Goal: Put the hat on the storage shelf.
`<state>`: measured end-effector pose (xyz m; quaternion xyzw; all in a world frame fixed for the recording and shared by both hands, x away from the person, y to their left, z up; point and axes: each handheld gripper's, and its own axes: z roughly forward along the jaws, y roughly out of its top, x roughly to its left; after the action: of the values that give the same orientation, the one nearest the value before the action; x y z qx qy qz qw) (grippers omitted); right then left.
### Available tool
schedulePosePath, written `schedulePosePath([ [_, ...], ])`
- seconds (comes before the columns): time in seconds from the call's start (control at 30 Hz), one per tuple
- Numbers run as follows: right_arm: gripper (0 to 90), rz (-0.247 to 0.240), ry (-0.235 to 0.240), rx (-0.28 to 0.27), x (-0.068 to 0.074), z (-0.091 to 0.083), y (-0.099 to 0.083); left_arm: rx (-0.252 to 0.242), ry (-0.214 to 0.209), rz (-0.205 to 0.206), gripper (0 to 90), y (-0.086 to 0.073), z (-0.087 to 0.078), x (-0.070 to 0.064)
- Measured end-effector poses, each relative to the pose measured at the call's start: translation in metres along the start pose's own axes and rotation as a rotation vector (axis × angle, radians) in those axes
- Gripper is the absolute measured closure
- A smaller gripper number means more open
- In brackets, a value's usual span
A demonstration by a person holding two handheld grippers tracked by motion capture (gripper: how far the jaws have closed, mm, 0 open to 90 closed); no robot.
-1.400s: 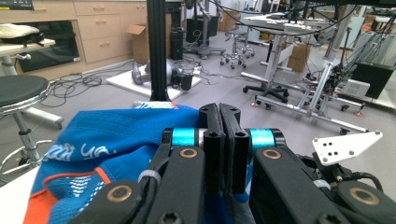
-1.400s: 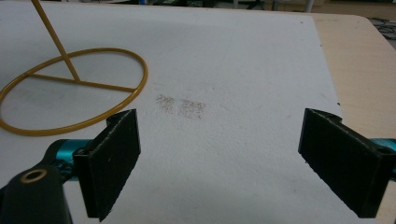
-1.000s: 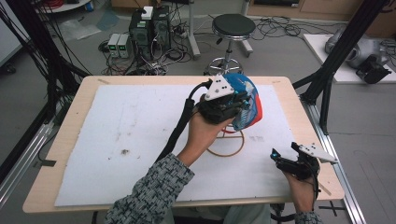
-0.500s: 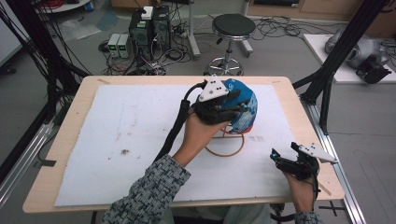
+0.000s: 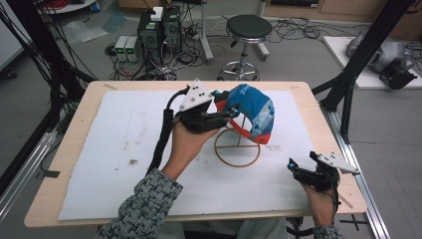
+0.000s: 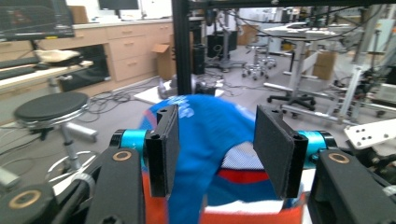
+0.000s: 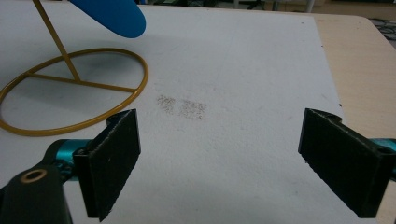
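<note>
Cap (image 5: 251,112) betw. left hand-held gripper (image 6: 216,149) pads

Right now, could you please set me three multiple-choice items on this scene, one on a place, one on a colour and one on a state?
1. Where does the cap sit?
A. on the gold wire stand
B. flat on the white mat
C. on the stool

2. What is the cap's main colour?
A. green
B. blue
C. black

3. How does the right gripper stand?
A. shut on the cap
B. shut on the stand
C. open, holding nothing

Answers: 1 A, the cap hangs above the stand's ring in the high view. 2 B, blue fabric with orange-red trim. 3 C, its jaws are wide apart over the white mat.
</note>
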<state>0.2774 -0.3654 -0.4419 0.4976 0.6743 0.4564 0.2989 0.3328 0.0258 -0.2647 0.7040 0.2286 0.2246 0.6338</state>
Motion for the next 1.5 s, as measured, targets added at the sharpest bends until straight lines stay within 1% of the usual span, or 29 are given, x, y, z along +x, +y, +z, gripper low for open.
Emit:
schedulePosePath([
  [0.03, 11.9, 0.0, 0.001, -0.001, 0.0, 0.0, 0.0, 0.0, 0.016, -0.003, 49.7, -0.001, -0.006, 0.003],
  [0.07, 11.9, 0.0, 0.001, 0.001, 0.001, 0.001, 0.0, 0.0, 0.022, -0.003, 49.3, -0.002, -0.009, 0.006],
  [0.1, 11.9, -0.003, 0.001, 0.002, 0.001, 0.001, 0.001, 0.001, 0.041, -0.005, 48.9, -0.004, -0.015, 0.01],
  [0.33, 11.9, -0.012, 0.007, 0.002, 0.004, 0.006, 0.003, 0.0, 0.119, -0.021, 47.4, -0.014, -0.05, 0.029],
  [0.37, 11.9, -0.014, 0.007, -0.002, 0.004, 0.007, 0.004, 0.0, 0.137, -0.023, 47.0, -0.016, -0.056, 0.032],
  [0.5, 11.9, -0.024, 0.013, 0.001, 0.006, 0.012, 0.006, -0.004, 0.18, -0.037, 46.3, -0.022, -0.075, 0.042],
  [0.63, 11.9, -0.026, 0.02, 0.006, 0.009, 0.016, 0.008, 0.009, 0.223, -0.038, 45.6, -0.029, -0.093, 0.051],
  [0.7, 11.9, -0.028, 0.022, 0.005, 0.01, 0.017, 0.009, 0.009, 0.246, -0.042, 43.6, -0.033, -0.102, 0.055],
  [0.83, 11.9, -0.038, 0.025, 0.004, 0.012, 0.02, 0.01, 0.006, 0.283, -0.071, 41.2, -0.043, -0.12, 0.061],
  [0.97, 11.9, -0.038, 0.026, 0.005, 0.013, 0.02, 0.01, 0.006, 0.322, -0.095, 37.4, -0.054, -0.137, 0.067],
  [1.1, 11.9, -0.035, 0.017, 0.0, 0.011, 0.018, 0.01, 0.013, 0.371, -0.121, 33.0, -0.07, -0.153, 0.072],
  [1.23, 11.9, -0.036, 0.009, -0.002, 0.011, 0.017, 0.01, 0.017, 0.405, -0.125, 27.6, -0.086, -0.166, 0.076],
  [1.37, 11.9, -0.036, 0.004, -0.001, 0.012, 0.017, 0.011, 0.027, 0.442, -0.109, 21.8, -0.103, -0.177, 0.079],
  [1.4, 11.8, -0.037, 0.003, -0.003, 0.012, 0.017, 0.011, 0.029, 0.456, -0.112, 21.0, -0.107, -0.18, 0.08],
  [1.5, 11.9, -0.041, -0.001, -0.003, 0.012, 0.017, 0.01, 0.035, 0.47, -0.121, 20.5, -0.117, -0.186, 0.083],
])
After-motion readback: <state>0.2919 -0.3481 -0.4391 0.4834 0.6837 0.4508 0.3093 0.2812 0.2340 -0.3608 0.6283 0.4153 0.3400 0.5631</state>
